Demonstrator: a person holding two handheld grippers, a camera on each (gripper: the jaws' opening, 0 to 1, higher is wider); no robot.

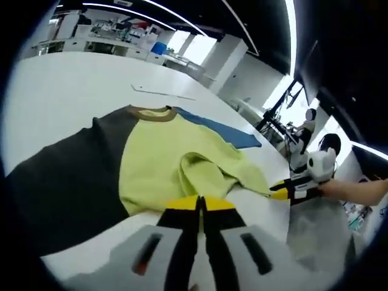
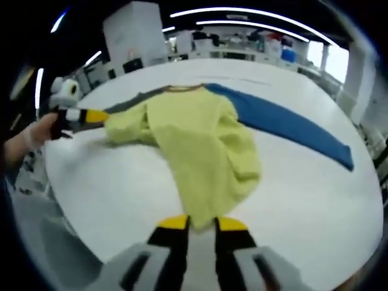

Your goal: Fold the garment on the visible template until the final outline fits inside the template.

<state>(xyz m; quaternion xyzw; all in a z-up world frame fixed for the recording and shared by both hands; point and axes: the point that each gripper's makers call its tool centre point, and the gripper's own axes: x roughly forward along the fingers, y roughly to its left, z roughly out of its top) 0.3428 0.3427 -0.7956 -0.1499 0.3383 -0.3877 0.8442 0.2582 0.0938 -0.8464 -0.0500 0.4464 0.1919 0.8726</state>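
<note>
Left gripper view: shirt lies flat on white counter, collar pointing away from camera, so long axis runs from the near hem toward the far collar. Body is yellow-green, one sleeve and side dark grey, brown collar band. Lower yellow part is rumpled and pulled up into a fold near the claw. Left claw sits at the near hem with yellow tips together; cloth between them not clear, so cannot tell if it grips the shirt. Blue template sticks out from under the shirt's far side, a long strip running away to the right. Right claw comes in from the right, yellow tip at the shirt's edge, a hand behind it.

Right gripper view: shirt seen from the other side, collar far, yellow hem drawn toward the camera. Right claw is clamped on that hem, cloth pinched between the yellow tips. Template lies beside and partly under the shirt, slanting off to the right. Left claw at the left, touching the shirt's bunched edge, hand on it.

Background: desks and shelving beyond the counter, ceiling light strips, a stand with white gear past the right edge. Nothing lying on the shirt.
</note>
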